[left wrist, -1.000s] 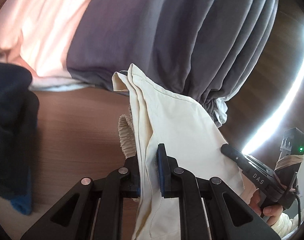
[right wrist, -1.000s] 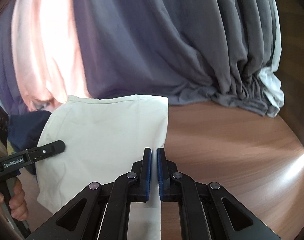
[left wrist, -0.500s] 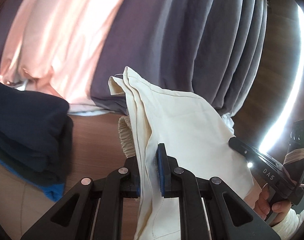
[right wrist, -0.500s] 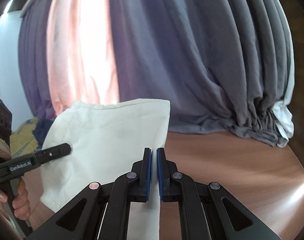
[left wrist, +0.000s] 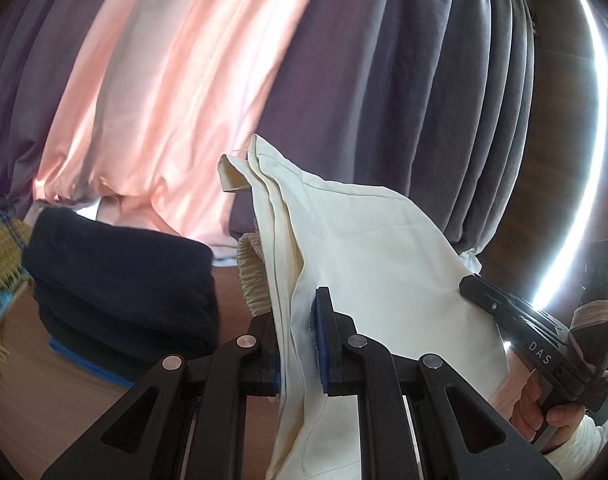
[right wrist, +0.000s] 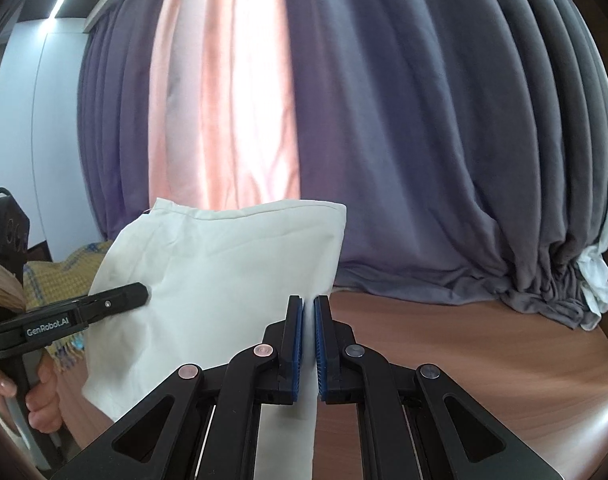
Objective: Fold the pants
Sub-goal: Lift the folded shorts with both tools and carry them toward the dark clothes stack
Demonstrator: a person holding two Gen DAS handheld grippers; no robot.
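Note:
The cream pants [left wrist: 367, 248] are folded into a flat panel and held up in the air between both grippers. My left gripper [left wrist: 298, 344] is shut on the layered edge near the elastic waistband [left wrist: 252, 276]. My right gripper [right wrist: 308, 340] is shut on the opposite edge of the pants [right wrist: 224, 272]. Each gripper shows in the other's view, the right gripper [left wrist: 515, 320] at right and the left gripper [right wrist: 84, 308] at left.
A wooden table [right wrist: 443, 352] lies below. A stack of dark folded clothes [left wrist: 120, 280] sits at the left, beside a yellow plaid cloth [left wrist: 0, 256]. Grey and pink curtains [right wrist: 383, 120] hang behind, bunched onto the table edge.
Both grippers have lifted the pants higher off the table. The views have tilted up toward the curtains, and the dark clothes stack has come further into the left view.

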